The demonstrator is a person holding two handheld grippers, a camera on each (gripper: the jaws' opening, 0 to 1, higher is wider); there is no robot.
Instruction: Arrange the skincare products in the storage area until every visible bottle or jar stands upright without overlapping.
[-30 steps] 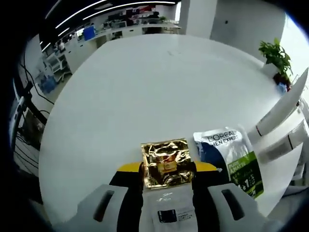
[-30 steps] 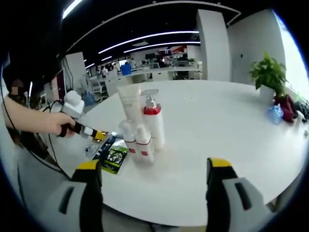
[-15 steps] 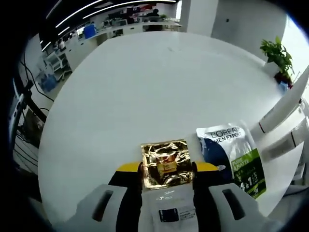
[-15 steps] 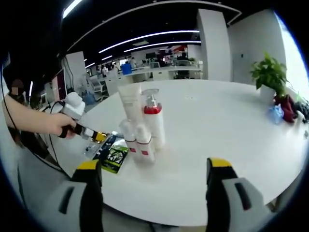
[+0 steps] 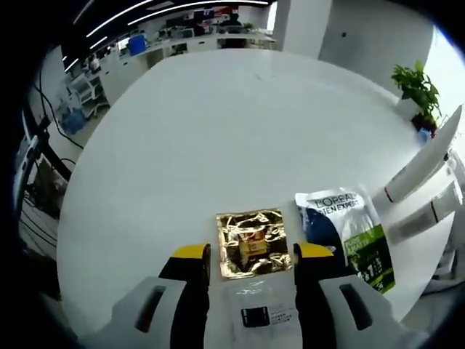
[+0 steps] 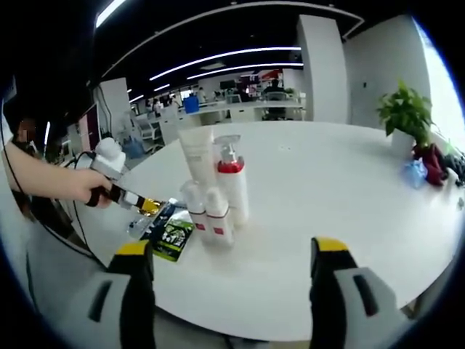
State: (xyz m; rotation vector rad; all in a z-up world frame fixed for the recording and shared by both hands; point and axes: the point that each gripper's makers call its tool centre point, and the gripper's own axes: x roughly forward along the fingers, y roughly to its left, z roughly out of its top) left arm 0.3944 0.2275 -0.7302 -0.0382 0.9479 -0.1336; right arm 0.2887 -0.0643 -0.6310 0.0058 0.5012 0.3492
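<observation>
A: Left gripper view, left claw (image 5: 251, 256) at bottom centre: yellow-tipped jaws parted a little, one on either side of a gold foil sachet (image 5: 252, 243) lying flat on the white table (image 5: 203, 138). Contact between jaws and foil not resolvable; narrow gaps visible on both sides. Clear packet with a dark label (image 5: 256, 309) lying between the jaws, nearer the camera.

B: Noted. To the right of the foil?

A: White, blue and green sachet (image 5: 349, 233) flat on the table, just right of the foil sachet, lower right of frame. Further right, white tube (image 5: 425, 156) slanting up toward the right edge, with white bottles (image 5: 429, 211) beside it. Potted plant (image 5: 418, 83) at upper right, far side of the table.

B: Right gripper view?

A: Right claw (image 6: 229, 269) at bottom, jaws set wide, nothing between them, above the table edge. Left of centre, upright cluster: white tube (image 6: 197, 154), pump bottle with red collar (image 6: 231, 182), two small white bottles (image 6: 207, 211) in front, all close together; touching or not, cannot tell. Green-and-dark sachet (image 6: 171, 236) flat just left of the cluster. Hand (image 6: 76, 185) at left edge holding the left claw (image 6: 149, 206) down over the sachets. Plant (image 6: 403, 113) at upper right.
</observation>
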